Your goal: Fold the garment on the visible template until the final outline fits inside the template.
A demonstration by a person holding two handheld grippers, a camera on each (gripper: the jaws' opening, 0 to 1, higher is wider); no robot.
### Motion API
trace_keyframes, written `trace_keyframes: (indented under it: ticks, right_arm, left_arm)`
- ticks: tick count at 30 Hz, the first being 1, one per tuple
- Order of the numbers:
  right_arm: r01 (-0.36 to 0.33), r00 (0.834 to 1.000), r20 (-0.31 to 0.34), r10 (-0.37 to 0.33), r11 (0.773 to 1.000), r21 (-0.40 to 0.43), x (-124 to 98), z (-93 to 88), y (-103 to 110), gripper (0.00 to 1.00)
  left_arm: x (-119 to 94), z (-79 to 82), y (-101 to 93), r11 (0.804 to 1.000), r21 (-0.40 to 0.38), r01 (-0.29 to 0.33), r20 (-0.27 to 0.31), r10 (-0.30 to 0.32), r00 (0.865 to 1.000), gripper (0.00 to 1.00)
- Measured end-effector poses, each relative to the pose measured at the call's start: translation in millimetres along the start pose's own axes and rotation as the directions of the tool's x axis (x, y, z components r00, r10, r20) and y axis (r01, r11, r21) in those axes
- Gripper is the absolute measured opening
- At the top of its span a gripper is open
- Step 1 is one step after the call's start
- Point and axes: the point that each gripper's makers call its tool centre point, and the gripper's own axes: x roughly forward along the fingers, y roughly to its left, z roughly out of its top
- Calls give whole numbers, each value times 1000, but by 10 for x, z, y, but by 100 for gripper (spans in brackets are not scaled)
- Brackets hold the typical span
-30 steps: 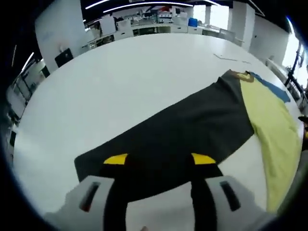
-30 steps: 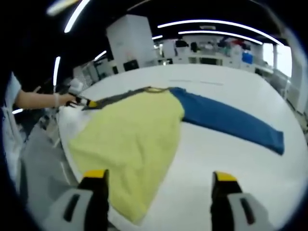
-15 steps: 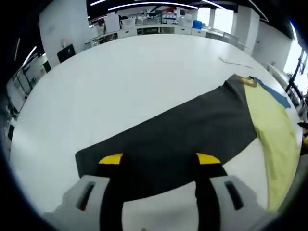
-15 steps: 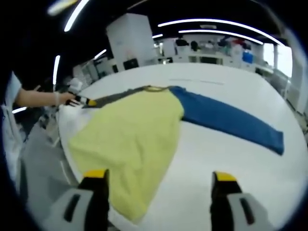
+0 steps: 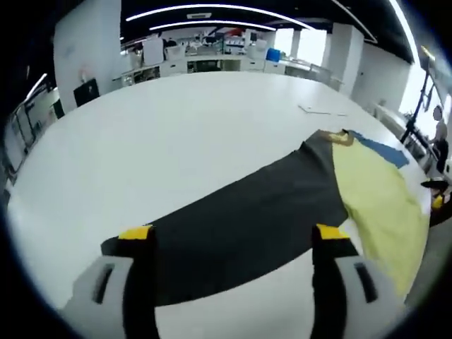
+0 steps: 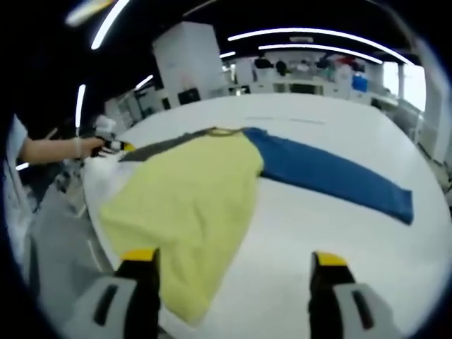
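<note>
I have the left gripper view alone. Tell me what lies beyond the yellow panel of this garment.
Observer: In the right gripper view a blue sleeve runs out flat from the yellow body across the white table, all the way to its cuff.
Operator: Report where the right gripper stands.
Observer: The right gripper is open, and the hem corner of the yellow body lies between its jaws, nearer the left one.
Operator: Now tell me how my own gripper looks from over there.
Observer: The left gripper shows small at the far end of the dark sleeve, with a person's hand behind it.
</note>
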Motion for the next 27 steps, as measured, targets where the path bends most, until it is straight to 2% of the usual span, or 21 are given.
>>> trace_keyframes:
  ticks: [3,13,22,27]
  right_arm:
    - [7,1000,13,-7,1000,-11,-17,72,-48,89]
    - [10,999,48,-8,999,-43,-47,343,-212,98]
    - [46,998,39,-43,994,-95,-107,578,-534,99]
    - [90,996,36,-87,991,-100,-138,659,-844,99]
  left_arm:
    - [-119,122,-178,998,34,43,41,-45,998,92]
    - [-407,243,-631,989,78,129,106,-136,985,93]
    - [-694,293,-1065,981,52,188,178,-194,965,93]
    - [-815,312,-1255,977,64,202,206,-211,956,93]
